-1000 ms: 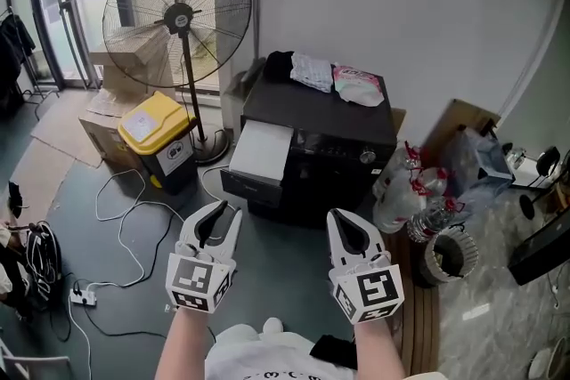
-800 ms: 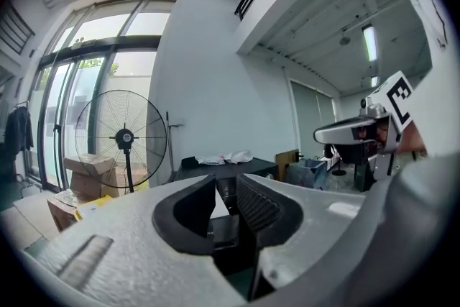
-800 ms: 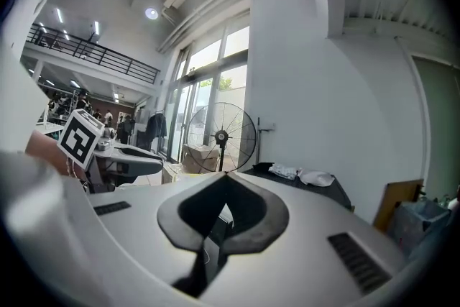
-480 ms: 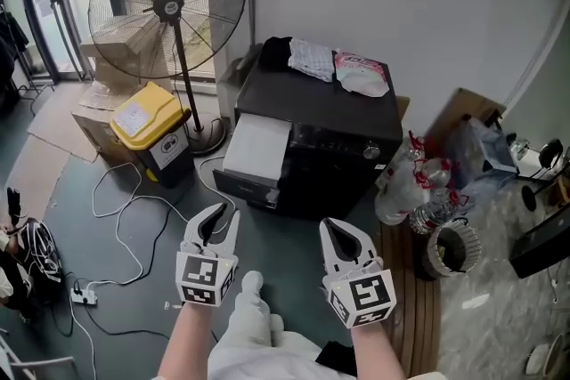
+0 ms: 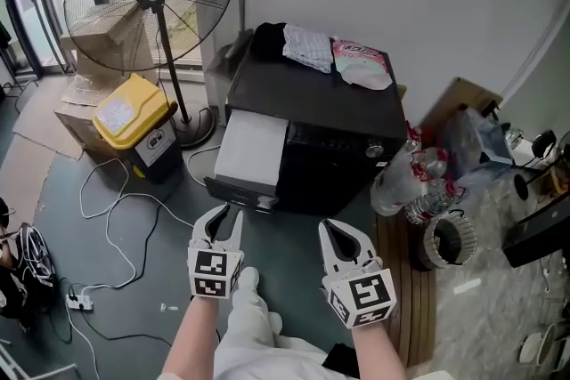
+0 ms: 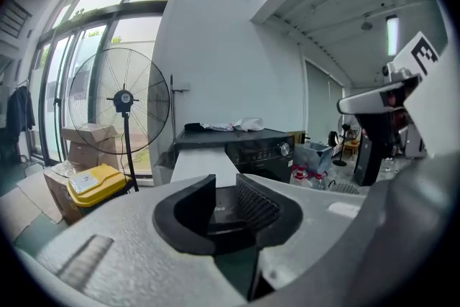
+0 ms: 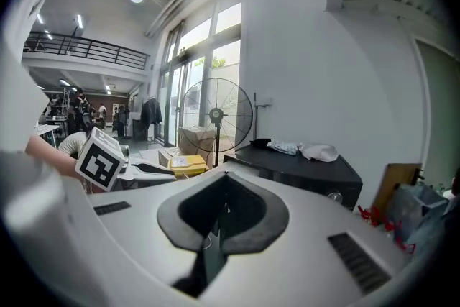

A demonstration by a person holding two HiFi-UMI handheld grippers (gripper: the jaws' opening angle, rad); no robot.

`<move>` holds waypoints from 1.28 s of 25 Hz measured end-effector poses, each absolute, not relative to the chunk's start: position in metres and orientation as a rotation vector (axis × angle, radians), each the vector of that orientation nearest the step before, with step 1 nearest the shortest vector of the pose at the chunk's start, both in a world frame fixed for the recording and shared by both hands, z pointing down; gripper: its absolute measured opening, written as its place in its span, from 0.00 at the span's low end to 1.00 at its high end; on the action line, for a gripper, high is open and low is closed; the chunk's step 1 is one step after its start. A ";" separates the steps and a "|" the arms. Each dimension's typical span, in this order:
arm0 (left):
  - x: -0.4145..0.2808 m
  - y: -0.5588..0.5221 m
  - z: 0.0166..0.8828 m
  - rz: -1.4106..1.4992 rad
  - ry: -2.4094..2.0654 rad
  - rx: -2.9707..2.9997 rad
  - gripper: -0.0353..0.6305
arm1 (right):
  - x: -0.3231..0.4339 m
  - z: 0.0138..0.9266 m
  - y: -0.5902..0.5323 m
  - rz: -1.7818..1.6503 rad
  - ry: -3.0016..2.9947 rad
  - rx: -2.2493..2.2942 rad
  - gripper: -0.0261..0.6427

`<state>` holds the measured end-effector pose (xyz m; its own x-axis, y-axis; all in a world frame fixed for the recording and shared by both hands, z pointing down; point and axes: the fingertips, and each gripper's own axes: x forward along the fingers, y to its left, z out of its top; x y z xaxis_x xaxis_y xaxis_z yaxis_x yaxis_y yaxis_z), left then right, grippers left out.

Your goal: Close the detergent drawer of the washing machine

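Detergent drawer still out, untouched; your L hand-held gripper apart, R hand-held gripper together, both empty.

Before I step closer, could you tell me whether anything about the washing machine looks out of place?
Yes: the white drawer sticks far out of the front of the washing machine instead of sitting pushed in. Crumpled clothes also lie loose on top of it. Nothing looks spilled or broken.
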<state>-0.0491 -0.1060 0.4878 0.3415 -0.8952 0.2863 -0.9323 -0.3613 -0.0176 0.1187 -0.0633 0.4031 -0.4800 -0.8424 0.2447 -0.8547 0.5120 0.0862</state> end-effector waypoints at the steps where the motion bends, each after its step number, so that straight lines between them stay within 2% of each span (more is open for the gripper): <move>1: -0.049 -0.111 0.495 0.380 -1.664 2.434 0.19 | 0.118 0.406 -0.067 0.080 -2.491 1.434 0.04; 14: -0.059 -0.168 0.571 0.503 -1.636 2.271 0.20 | 0.119 0.446 -0.111 0.196 -2.401 1.441 0.04; 32: -0.059 -0.181 0.578 0.517 -1.608 2.238 0.20 | 0.125 0.457 -0.139 0.258 -2.368 1.465 0.04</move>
<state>-0.0591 -0.1808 0.5781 0.2945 -0.8287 0.4760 -0.9508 -0.3041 0.0590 0.1247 -0.1388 0.4567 -0.4085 -0.8299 0.3800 -0.8923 0.4507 0.0251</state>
